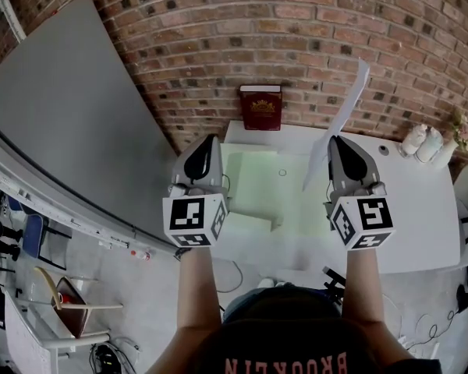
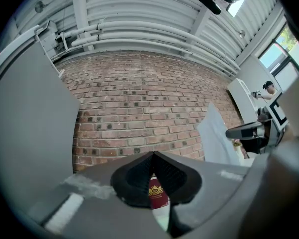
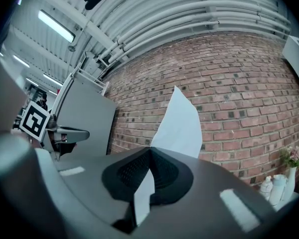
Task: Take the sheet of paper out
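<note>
My right gripper [image 1: 335, 140] is shut on a white sheet of paper [image 1: 345, 111], which rises from its tips toward the brick wall, clear of the table. In the right gripper view the sheet [image 3: 179, 126] stands out past the closed jaws, and its lower edge shows between the pads. A pale green folder [image 1: 257, 181] lies flat on the white table [image 1: 421, 209] below and between both grippers. My left gripper [image 1: 211, 139] hovers over the folder's left part, with its tips [image 2: 153, 154] meeting and nothing held. From the left gripper view the paper [image 2: 217, 138] is off to the right.
A dark red book [image 1: 260, 108] leans upright against the brick wall at the table's back edge. Small white bottles and a flower vase [image 1: 426, 142] stand at the back right. A large grey board [image 1: 62, 115] slants along the left. Chairs and cables sit on the floor below.
</note>
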